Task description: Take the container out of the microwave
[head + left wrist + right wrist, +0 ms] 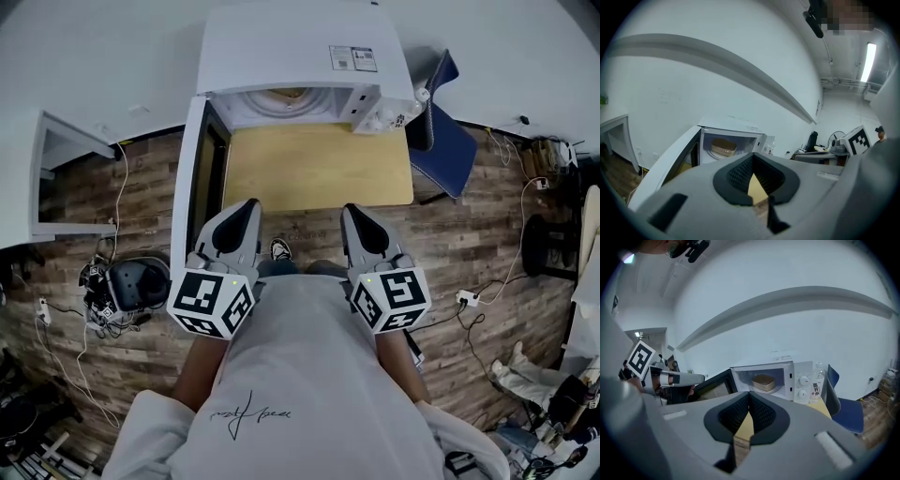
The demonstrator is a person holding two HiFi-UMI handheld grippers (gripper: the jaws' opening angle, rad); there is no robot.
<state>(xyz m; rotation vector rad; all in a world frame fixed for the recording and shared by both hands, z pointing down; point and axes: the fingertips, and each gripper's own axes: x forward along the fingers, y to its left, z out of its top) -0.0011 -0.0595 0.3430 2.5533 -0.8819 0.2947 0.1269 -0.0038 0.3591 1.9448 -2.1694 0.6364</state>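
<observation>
The white microwave (300,47) stands at the far end of the wooden table (319,173), its door (192,178) swung open to the left. Inside on the turntable sits a tan lidded container (763,381), which the left gripper view also shows as the container (723,146). My left gripper (251,202) and right gripper (352,208) hover side by side over the table's near edge, well short of the microwave. Both point toward the cavity. Each gripper's jaws are shut with nothing held, as the left gripper (753,155) and the right gripper (749,393) show in their own views.
A water bottle (817,387) stands right of the microwave's knobs. A blue chair (448,141) sits at the table's right, a white cabinet (56,178) at the left. Cables and a dark round object (136,281) lie on the wooden floor.
</observation>
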